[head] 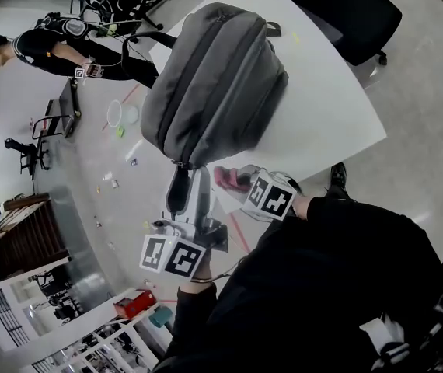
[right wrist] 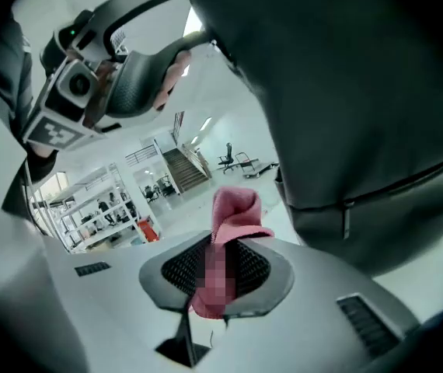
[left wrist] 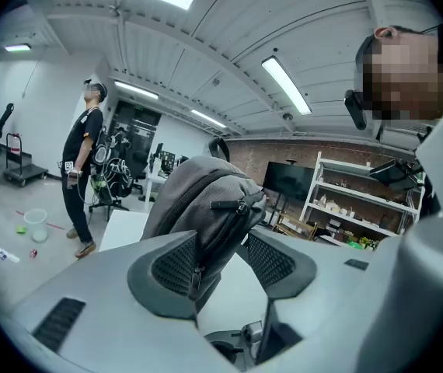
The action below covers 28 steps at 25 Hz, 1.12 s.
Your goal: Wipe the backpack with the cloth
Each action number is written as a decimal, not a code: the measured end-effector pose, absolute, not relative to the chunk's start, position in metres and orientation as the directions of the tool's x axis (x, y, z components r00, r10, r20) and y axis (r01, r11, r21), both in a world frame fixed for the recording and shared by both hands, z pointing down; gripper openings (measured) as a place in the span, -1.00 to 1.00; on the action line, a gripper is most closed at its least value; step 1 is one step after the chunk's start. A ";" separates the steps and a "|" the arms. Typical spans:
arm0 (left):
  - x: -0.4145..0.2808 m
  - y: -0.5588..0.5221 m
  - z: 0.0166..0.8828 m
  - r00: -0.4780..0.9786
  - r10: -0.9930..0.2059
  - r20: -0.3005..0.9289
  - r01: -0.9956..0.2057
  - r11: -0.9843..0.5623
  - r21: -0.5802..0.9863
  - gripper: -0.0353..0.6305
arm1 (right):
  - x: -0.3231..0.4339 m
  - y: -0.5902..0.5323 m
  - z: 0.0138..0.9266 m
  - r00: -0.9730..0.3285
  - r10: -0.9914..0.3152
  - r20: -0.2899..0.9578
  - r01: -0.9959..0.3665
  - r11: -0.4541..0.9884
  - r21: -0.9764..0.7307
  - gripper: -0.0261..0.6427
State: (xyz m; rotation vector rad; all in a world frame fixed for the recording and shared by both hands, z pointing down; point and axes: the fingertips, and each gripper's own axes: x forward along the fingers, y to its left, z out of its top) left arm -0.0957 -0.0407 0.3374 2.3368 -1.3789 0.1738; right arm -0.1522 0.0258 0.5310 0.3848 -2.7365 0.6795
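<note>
The grey backpack (head: pixel 214 84) sits on a white table (head: pixel 338 107) over a pale, shiny floor (head: pixel 423 92), with a black office chair (head: pixel 350 10) at the table's far side. The left gripper (left wrist: pixel 220 259) stands wide open around the bag's near end. The right gripper (right wrist: pixel 215 266) is clamped on the pink cloth (right wrist: pixel 235 208) just beside the bag. Another person (head: pixel 58 49) stands well off across the room

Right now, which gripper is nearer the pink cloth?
Right. The right gripper is shut on the cloth; the left gripper sits beside it, open around the end of the grey fabric backpack.
</note>
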 end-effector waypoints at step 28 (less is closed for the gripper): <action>-0.103 -0.016 0.377 0.447 -0.791 0.418 -0.891 -0.351 0.288 -0.24 | 0.157 -0.221 0.593 -0.412 -0.789 0.456 -0.861 0.174 -0.477 -0.79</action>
